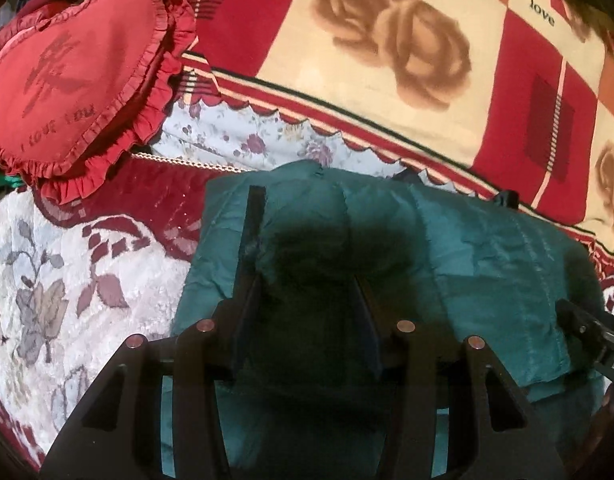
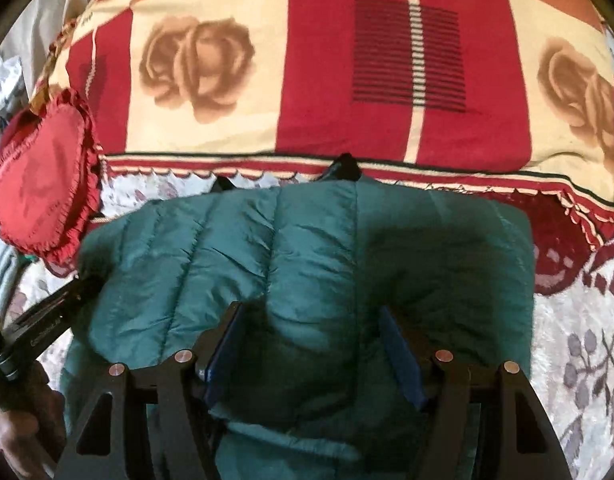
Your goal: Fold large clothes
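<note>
Both fisheye views: strong barrel distortion, straight blanket stripes bow into arcs, black vignette in the corners. Light is warm and fairly bright toward 12 o'clock, falls off hard toward 6. Dark soft shadow on the green quilted jacket between the fingers of the left hand-held gripper; similar shadow at the right hand-held gripper. Mild sheen on the jacket fabric, no blown glare. Overall soft with compression smear; heart-shaped cushion lettering is blurry, 9 o'clock edges are mushy. Gripper bodies near-black, detail crushed.
</note>
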The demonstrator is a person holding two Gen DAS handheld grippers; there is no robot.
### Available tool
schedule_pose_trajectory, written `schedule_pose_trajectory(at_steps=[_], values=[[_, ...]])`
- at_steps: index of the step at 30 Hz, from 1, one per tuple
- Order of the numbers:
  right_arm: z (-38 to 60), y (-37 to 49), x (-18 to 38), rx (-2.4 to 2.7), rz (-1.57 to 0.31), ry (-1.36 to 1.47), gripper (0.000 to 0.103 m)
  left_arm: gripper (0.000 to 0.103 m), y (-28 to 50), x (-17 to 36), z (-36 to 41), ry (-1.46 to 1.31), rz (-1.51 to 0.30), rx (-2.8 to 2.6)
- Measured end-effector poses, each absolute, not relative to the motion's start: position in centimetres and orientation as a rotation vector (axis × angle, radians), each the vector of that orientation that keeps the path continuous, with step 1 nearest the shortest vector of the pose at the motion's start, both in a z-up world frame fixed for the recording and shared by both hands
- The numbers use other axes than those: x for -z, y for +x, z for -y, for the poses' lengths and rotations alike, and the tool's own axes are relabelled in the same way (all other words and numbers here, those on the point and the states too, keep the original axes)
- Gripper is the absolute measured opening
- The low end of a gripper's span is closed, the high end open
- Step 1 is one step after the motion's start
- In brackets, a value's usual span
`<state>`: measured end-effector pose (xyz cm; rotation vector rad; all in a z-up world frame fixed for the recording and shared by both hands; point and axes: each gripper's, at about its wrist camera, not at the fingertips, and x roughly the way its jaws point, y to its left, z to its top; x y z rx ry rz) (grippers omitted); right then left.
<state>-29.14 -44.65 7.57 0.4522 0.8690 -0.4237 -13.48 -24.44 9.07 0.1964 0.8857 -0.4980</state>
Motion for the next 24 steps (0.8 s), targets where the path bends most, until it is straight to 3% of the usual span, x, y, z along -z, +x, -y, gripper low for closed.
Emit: schedule_pose_trajectory(at_steps=[5, 13, 24], values=[[44.3, -28.5, -5.7, 0.449, -0.881, 0.426, 0.068, 0.049, -13.3, -8.0, 24.4, 0.176, -0.893, 0.508], [43.6, -30.0, -8.6, 0.441, -0.874, 0.463, 0.067, 0.049, -13.4, -7.8, 24.3, 0.190, -0.893, 0.499], [47.1, -34.0, -9.9, 0.571, -0.819, 0.470, 0.072, 0.049, -14.6, -11.9, 22.6, 0.084, -0.853, 0.572]])
